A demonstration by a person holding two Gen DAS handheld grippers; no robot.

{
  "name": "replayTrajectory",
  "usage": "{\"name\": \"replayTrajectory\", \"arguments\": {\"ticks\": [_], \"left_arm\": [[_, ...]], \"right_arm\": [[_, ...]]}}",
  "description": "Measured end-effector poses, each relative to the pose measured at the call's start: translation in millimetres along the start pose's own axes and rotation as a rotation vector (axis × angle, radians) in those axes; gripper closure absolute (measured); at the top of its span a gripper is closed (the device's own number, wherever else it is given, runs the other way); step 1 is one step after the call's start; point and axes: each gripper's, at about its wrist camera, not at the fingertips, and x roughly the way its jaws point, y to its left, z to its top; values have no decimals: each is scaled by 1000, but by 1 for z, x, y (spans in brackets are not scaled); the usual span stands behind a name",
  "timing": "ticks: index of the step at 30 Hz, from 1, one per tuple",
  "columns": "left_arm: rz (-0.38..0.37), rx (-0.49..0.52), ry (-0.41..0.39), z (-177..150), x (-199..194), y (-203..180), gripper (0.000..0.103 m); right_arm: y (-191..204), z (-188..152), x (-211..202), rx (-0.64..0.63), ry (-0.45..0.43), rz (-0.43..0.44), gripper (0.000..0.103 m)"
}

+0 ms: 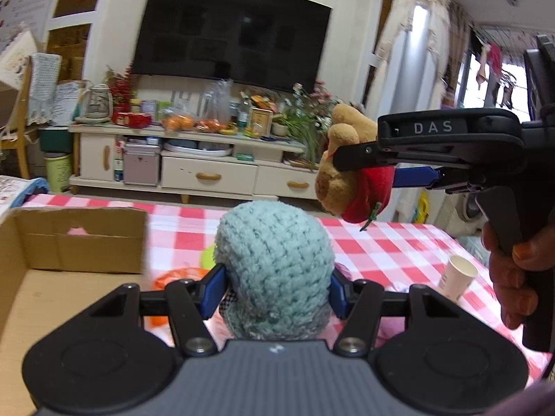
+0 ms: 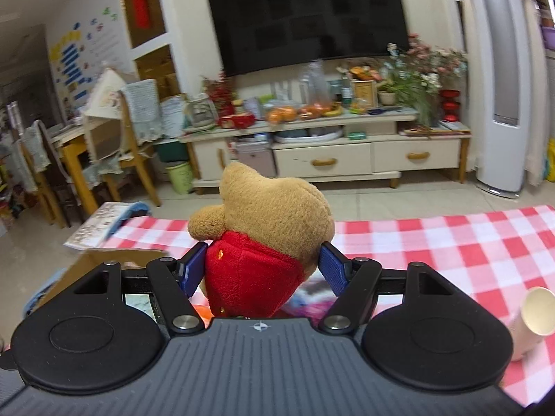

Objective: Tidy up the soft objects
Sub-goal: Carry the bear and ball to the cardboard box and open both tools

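L gripper: the left gripper (image 1: 275,286) w/ black linkage + blue pads, clamped on the pale teal crocheted yarn ball (image 1: 274,267); pads press both its sides.
Teal ball: lifted above the table, fills centre of left wrist view, just right of the box.
R gripper: the right gripper (image 2: 262,265), same build, clamped on the tan plush bear in a red shirt (image 2: 267,242); blue pads pinch the red shirt part, tan head sticks up past the fingers.
Bear: held in the air over the table; in left wrist view it hangs sideways at right (image 1: 350,170), higher than the teal ball and apart from it.
Hand: the person's right hand (image 1: 513,277) wraps the black handle of the R gripper, far right of left wrist view.
Box: open brown cardboard box (image 1: 69,242) at left, on the table, near flap up; contents not clear.
Table: red-and-white checked tablecloth (image 2: 468,242) under both grippers; orange + pink soft items beneath L gripper, blurred, can't ID.
Cup: white paper cup (image 1: 456,277) lying tilted on the cloth, right side, mouth toward cam in right wrist view (image 2: 536,315).
Behind: cream TV cabinet w/ drawers (image 2: 322,159), cluttered top (oranges, flowers, kettle).
Far: large black wall TV (image 1: 232,34) above it, screen off.
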Motion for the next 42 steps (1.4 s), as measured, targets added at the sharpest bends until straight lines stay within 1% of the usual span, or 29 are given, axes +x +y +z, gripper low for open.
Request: {"name": "replayTrajectory", "arguments": {"ticks": [9, 16, 20, 26, 28, 29, 30, 31, 35, 37, 40, 42], "left_arm": [[109, -78, -35, 4, -19, 44, 44], [226, -154, -37, 3, -31, 77, 44], [293, -198, -25, 1, -35, 96, 44], [377, -241, 6, -2, -36, 117, 42], [398, -244, 18, -4, -37, 120, 38], [410, -243, 23, -5, -37, 122, 37], [426, -243, 23, -5, -38, 122, 31], [435, -240, 19, -5, -39, 123, 24], [472, -228, -6, -4, -45, 123, 11], [474, -226, -19, -3, -46, 121, 1], [463, -224, -39, -1, -47, 117, 1], [437, -205, -51, 1, -47, 113, 1]], "right_arm": [[73, 5, 23, -80, 31, 119, 17], [123, 2, 37, -114, 69, 197, 17], [144, -3, 47, -128, 105, 231, 16], [153, -12, 67, -120, 166, 263, 15], [156, -13, 69, -114, 179, 268, 13], [157, -14, 69, -115, 180, 269, 7], [158, -14, 67, -116, 176, 269, 0], [158, -14, 65, -114, 168, 269, 0], [146, -11, 54, -68, 147, 262, 0], [136, -12, 50, -38, 123, 256, 0], [121, -15, 34, -2, 62, 232, 0], [111, -19, 21, 14, 10, 204, 0]]}}
